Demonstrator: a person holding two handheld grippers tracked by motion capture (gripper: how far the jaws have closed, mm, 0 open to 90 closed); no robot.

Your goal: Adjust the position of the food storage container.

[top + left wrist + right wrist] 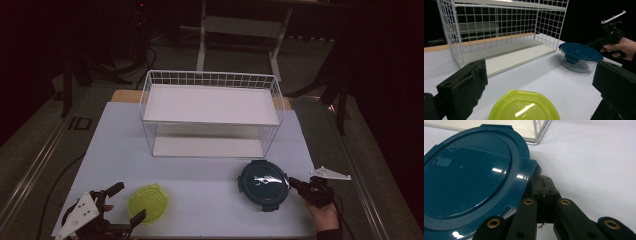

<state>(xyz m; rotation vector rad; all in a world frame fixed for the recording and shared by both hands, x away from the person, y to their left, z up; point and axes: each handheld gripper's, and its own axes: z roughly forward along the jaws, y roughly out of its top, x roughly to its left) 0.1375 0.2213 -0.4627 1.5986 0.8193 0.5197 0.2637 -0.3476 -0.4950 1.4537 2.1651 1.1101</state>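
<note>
Right now I am holding my right tongs (296, 184) with their jaws pressed together, nothing between them, tips resting just beside the rim of the blue-lidded glass container (264, 184). In the right gripper view the closed tips (544, 188) are sitting against the lid's edge tab (touching or a hair apart, I cannot tell). My left tongs (125, 205) are standing wide apart, and the yellow-green lidded container (148, 203) is lying on the bench between and just ahead of the two jaws, with neither pad pressing on it; the left gripper view shows its lid (524, 107) low between them. Beyond both tongs the white wire rack (210, 112) is sitting on the white bench (200, 170), well apart from the left tongs and nearer the blue container.
</note>
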